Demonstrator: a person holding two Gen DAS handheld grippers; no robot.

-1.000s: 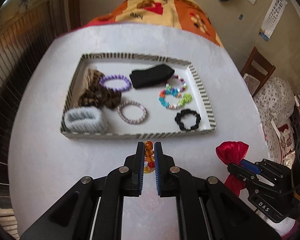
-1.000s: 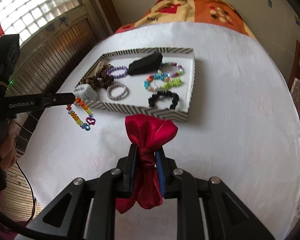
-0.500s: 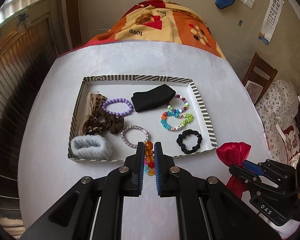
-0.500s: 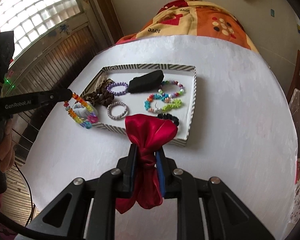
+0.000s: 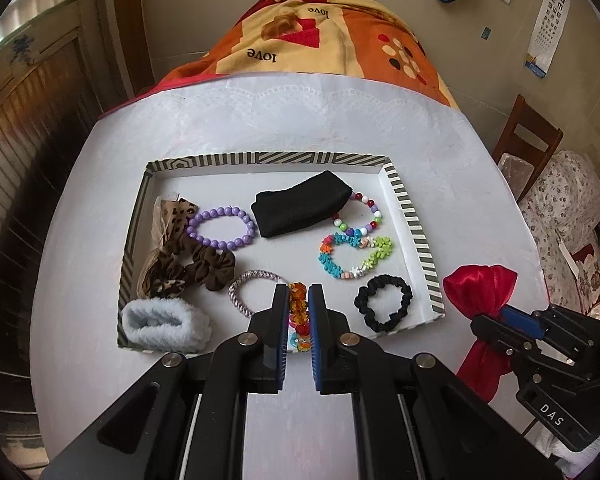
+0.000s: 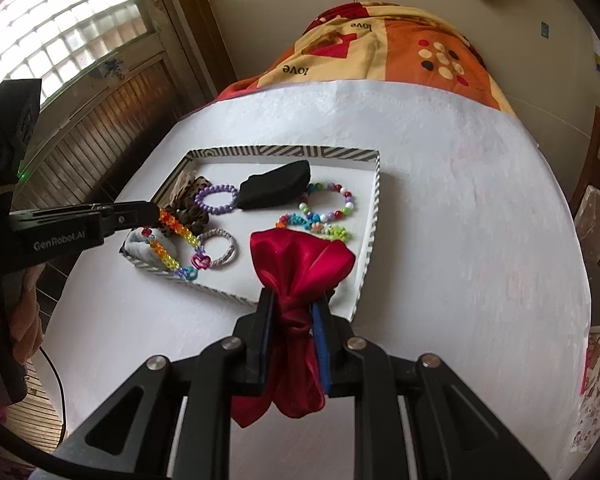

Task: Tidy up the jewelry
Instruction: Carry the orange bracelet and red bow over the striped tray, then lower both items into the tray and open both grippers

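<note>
One white surface (image 5: pixel 260 128) fills both views, a patterned orange blanket (image 5: pixel 324 40) draped past its far edge at 12 o'clock. In the right wrist view a bright window (image 6: pixel 60 28) over wood panelling sits at 10 o'clock; in the left wrist view a wooden chair (image 5: pixel 528 140) stands at 2 o'clock and an eye chart (image 5: pixel 548 20) hangs on the wall at 1 o'clock.

One striped tray (image 5: pixel 408 208) lies on the surface, holding eight pieces — one black cloth (image 5: pixel 300 208), one purple bracelet (image 5: pixel 222 228), one mixed-colour bead bracelet (image 5: pixel 364 212) touching the cloth's right end, one flower-bead bracelet (image 5: pixel 354 256) just below that, one black scrunchie (image 5: pixel 384 304) at 4 o'clock in the tray, one pink woven ring (image 5: pixel 252 284), one brown scrunchie (image 5: pixel 192 268) with leopard print at 9 o'clock, and one pale blue fluffy band (image 5: pixel 164 324) at the near left corner.

The left gripper (image 5: pixel 299 312) has its jaws pinching a rainbow bead strand (image 6: pixel 180 240), which hangs over the tray's near edge beside the woven ring; a pink heart charm dangles near its low end.

The right gripper (image 6: pixel 294 320) has its jaws pressed on the knot of a red satin bow (image 6: pixel 300 264), held above the surface at the tray's near right corner.
</note>
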